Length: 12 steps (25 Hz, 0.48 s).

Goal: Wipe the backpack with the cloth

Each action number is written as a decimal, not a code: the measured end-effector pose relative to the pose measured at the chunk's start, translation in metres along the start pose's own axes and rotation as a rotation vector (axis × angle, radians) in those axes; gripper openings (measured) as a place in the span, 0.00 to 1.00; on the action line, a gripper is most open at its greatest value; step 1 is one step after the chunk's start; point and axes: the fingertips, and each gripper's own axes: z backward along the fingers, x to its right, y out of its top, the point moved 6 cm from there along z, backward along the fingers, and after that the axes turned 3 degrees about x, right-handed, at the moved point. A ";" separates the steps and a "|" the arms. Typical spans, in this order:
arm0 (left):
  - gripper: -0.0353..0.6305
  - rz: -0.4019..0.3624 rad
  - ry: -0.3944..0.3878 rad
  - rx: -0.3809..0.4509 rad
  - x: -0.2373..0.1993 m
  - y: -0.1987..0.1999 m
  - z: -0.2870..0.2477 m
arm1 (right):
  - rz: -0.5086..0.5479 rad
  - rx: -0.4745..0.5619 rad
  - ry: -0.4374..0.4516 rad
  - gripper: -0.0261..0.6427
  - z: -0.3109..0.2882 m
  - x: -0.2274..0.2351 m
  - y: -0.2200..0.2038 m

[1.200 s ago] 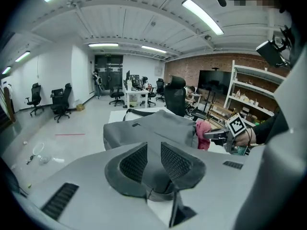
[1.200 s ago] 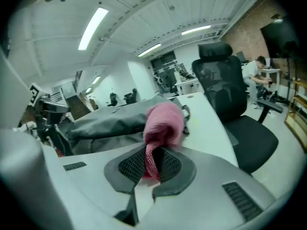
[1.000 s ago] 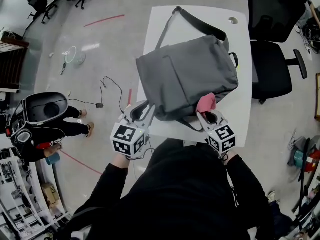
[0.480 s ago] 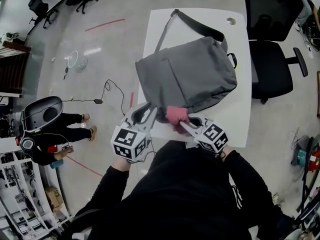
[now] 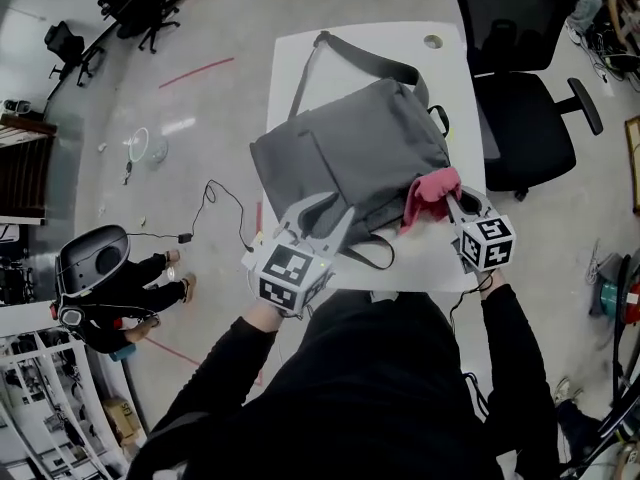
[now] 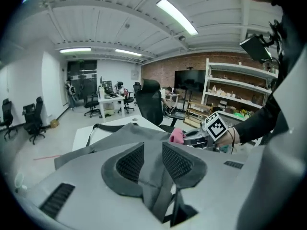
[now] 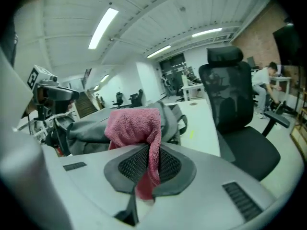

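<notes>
Between the clamped jaws of the left gripper: fabric of the grey backpack, pinched apparently to steady it. Between the closed jaws of the right gripper: pink terry cloth, bunched ahead against the backpack's near edge, presumably for wiping.

right gripper: swung away from the left gripper, out to the right corner of the backpack
cloth: carried along, now higher on the grey fabric
left gripper: shifted inward along the near edge, rolled slightly
</notes>
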 end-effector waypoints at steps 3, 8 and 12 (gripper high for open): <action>0.33 -0.115 -0.042 -0.010 0.026 0.021 -0.046 | -0.090 0.053 -0.118 0.10 0.020 0.027 0.000; 0.42 -0.319 -0.103 -0.141 0.075 0.023 -0.144 | -0.137 0.071 -0.157 0.10 0.055 0.037 -0.014; 0.48 -0.406 -0.057 -0.291 0.088 0.003 -0.219 | -0.144 0.081 -0.172 0.10 0.091 0.041 -0.021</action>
